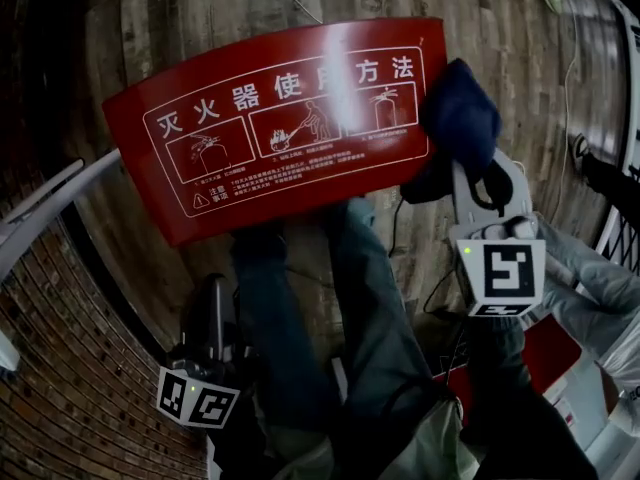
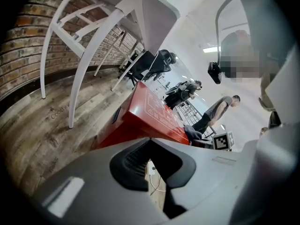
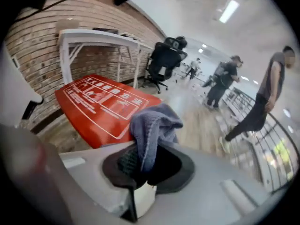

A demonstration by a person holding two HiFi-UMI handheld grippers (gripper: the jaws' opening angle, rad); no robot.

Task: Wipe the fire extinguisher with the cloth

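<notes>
Head view: right gripper (image 1: 478,173) clenched on cloth (image 1: 460,118) at right edge of red box (image 1: 270,128). Left gripper (image 1: 212,313) closed, empty, below box. Likely mid-wipe. Next: sweep left across lid, keeping contact.

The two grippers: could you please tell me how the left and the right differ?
The right gripper is shut on a blue cloth; the left gripper is shut on nothing. The right gripper is up at the red fire extinguisher box; the left gripper sits lower, clear of it. Both carry a marker cube.
</notes>
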